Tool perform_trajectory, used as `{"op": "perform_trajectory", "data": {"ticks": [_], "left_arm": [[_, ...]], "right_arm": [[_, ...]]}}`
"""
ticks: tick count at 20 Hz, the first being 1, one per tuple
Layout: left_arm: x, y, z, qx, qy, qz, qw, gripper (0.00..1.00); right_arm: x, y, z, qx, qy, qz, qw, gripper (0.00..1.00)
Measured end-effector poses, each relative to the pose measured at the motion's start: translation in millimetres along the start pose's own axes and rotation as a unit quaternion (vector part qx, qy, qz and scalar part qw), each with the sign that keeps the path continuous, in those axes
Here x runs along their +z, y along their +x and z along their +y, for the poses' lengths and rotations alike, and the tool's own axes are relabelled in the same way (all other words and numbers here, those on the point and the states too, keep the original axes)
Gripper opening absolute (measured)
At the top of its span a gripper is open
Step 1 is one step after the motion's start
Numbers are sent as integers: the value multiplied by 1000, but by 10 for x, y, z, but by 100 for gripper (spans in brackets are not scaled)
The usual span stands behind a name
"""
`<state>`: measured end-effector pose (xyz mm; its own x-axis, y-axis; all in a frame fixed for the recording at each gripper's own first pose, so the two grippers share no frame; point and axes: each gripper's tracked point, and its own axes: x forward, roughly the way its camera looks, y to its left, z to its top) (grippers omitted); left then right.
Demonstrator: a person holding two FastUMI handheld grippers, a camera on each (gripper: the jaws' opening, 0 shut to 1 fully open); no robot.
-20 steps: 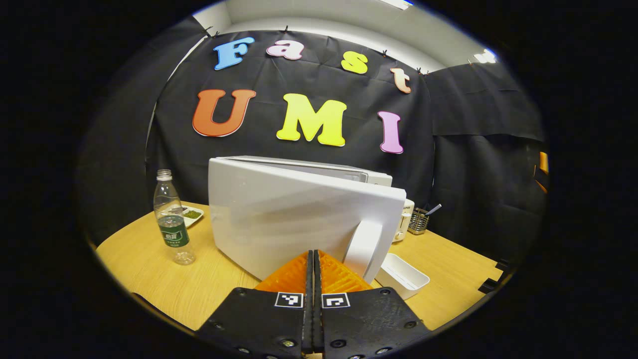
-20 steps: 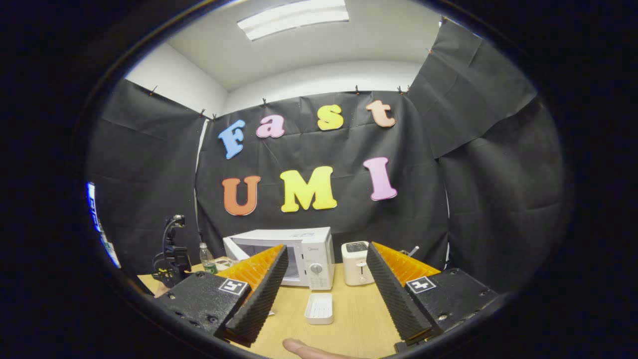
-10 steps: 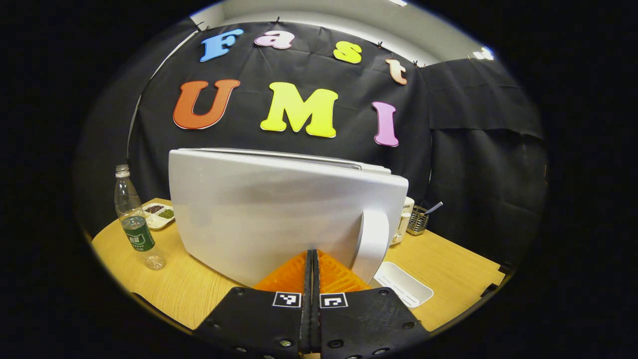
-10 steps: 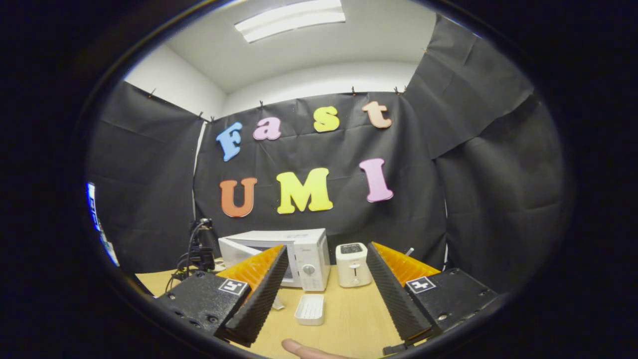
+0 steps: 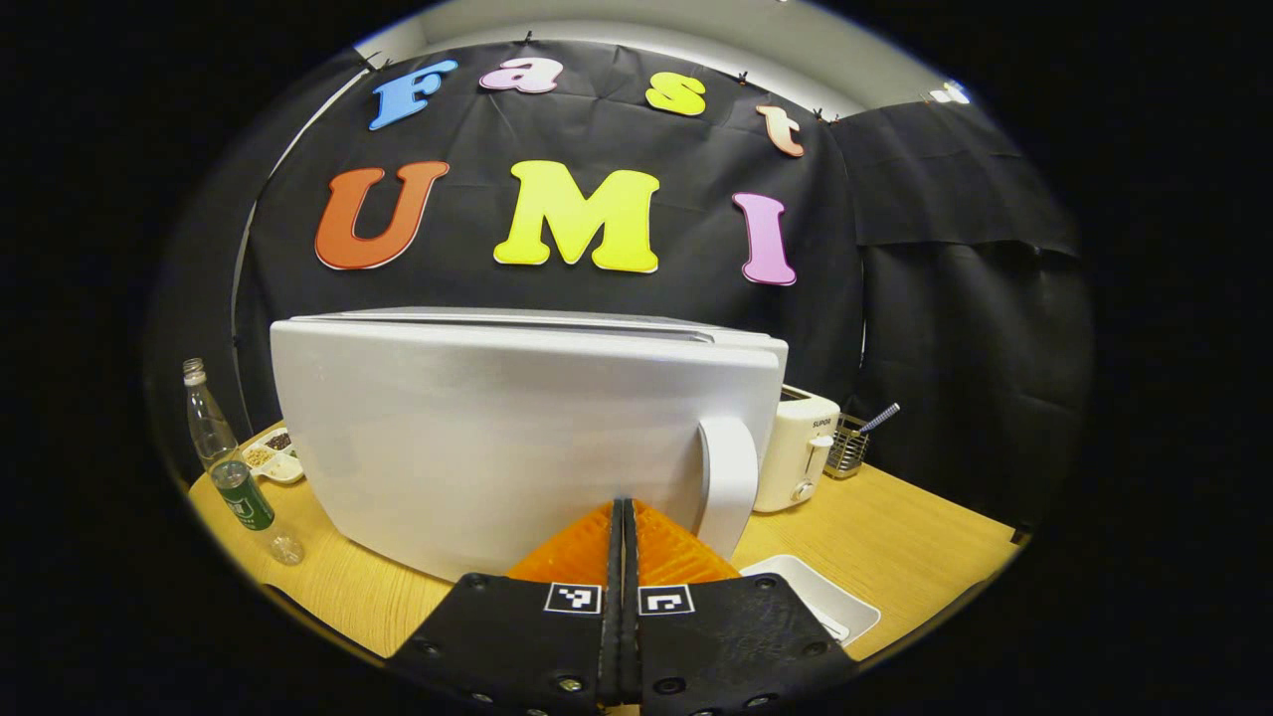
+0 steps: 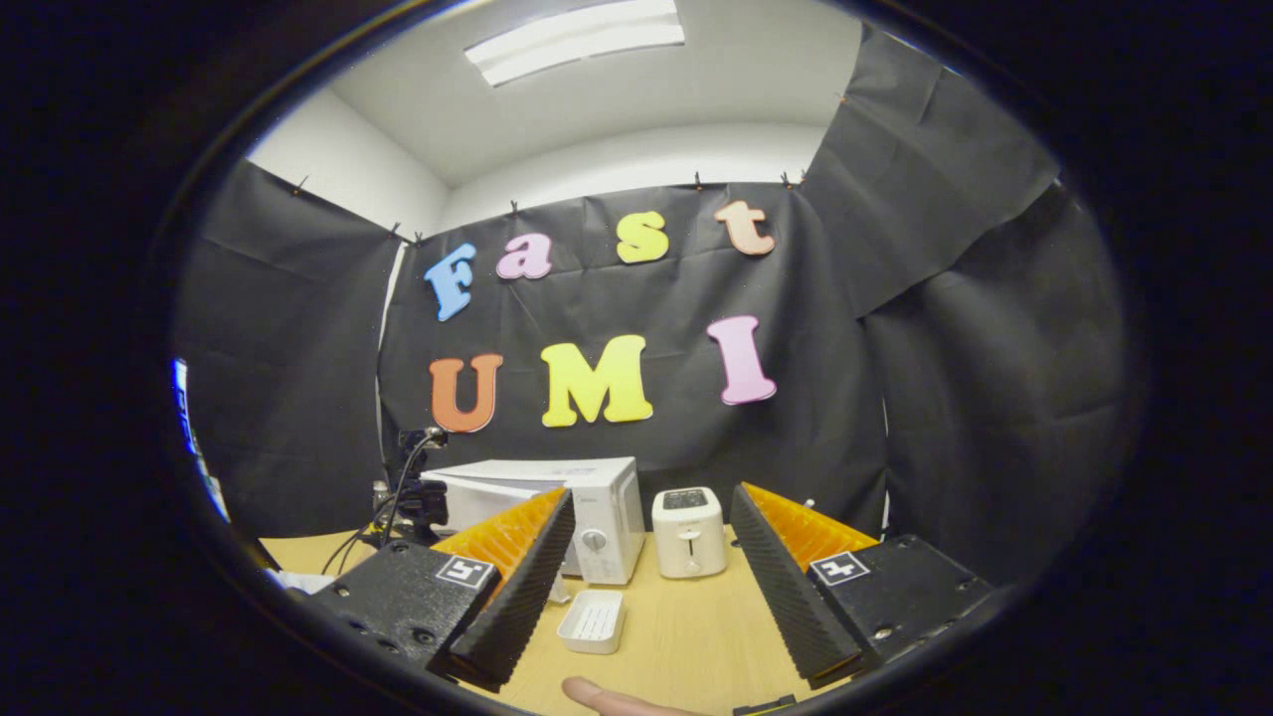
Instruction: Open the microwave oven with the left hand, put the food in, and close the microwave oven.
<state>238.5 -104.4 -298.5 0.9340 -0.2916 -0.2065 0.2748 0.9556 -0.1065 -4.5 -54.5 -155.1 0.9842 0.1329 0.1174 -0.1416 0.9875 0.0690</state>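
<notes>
Jaws pressed together on our left gripper [image 5: 625, 517] sit at the microwave door [image 5: 507, 428]; its upright handle [image 5: 728, 484] stands at one o'clock, just beside. Our right gripper [image 6: 646, 557] hangs spread, well apart.

A light wooden tabletop [image 5: 895, 527] carries everything. A white microwave [image 5: 517, 428] stands on it, with a white toaster [image 5: 796, 452] just beside it on one side. Past the toaster sits a small wire basket [image 5: 847, 447] with a striped straw. On the microwave's other side stand a clear water bottle [image 5: 229, 467] and a divided dish of snacks [image 5: 271, 455]. A shallow white tray [image 5: 820, 607] lies in front, apart from the microwave.
</notes>
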Motion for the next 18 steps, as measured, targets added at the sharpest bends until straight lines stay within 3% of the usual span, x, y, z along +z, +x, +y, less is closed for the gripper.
{"op": "perform_trajectory", "data": {"ticks": [9,18], "left_arm": [[121,630,-69,15,-8,-10,1000,0],[148,608,-44,24,-26,-7,999,1]], "right_arm": [[-240,189,-319,6,34,15,999,100],[-341,242,-438,-11,39,34,999,100]]}}
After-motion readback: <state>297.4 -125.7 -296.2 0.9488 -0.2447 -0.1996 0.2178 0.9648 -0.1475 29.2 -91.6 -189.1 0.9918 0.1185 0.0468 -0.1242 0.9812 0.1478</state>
